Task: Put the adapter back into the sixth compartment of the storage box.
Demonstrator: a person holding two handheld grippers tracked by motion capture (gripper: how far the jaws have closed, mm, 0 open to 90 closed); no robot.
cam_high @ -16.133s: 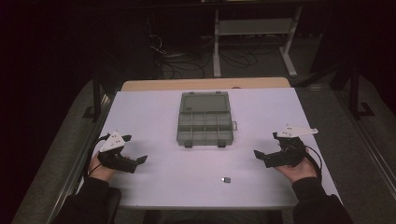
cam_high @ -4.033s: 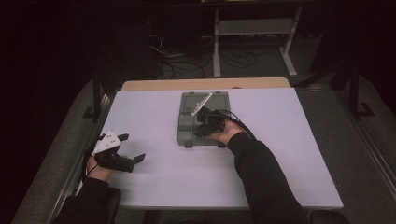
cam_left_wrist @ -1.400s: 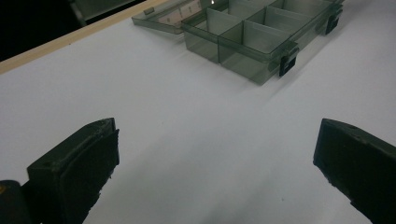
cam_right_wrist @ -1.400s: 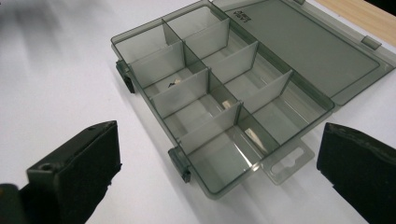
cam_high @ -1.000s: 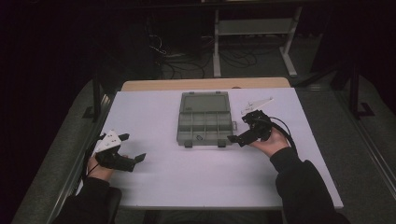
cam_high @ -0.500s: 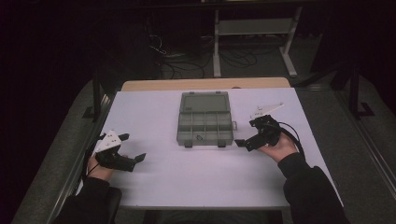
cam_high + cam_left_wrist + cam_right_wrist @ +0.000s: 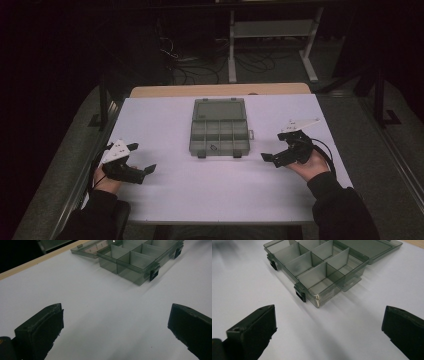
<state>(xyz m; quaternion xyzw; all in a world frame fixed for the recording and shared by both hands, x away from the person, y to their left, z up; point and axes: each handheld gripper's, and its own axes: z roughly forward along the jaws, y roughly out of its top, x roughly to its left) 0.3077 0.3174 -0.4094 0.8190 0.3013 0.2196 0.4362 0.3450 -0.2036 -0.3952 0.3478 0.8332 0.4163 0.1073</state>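
Observation:
A clear grey compartment box point(image 7: 219, 127) lies in the middle of the white table point(image 7: 165, 120), its lid folded open on the far side. A small dark piece point(image 7: 213, 147) rests in a near-row compartment. My left gripper point(image 7: 146, 173) sits at the near left, open and holding nothing, well apart from the box. My right gripper point(image 7: 270, 159) is open and bare just right of the box's near corner. The left gripper view has the box point(image 7: 140, 260) ahead beyond the open gripper point(image 7: 115, 325). In the right gripper view the box point(image 7: 317, 270) lies close ahead of the open gripper point(image 7: 329, 327).
A wooden strip point(image 7: 220, 90) edges the table's far side. Beyond it stand a metal shelf frame point(image 7: 270, 30) and loose cables point(image 7: 200, 65) on the dark floor. Bare white surface spreads on both sides of the box and toward the near edge.
My right gripper has drawn back from the box to the right and toward me, open. The small piece once on the table now lies in the box. The left gripper has stayed put.

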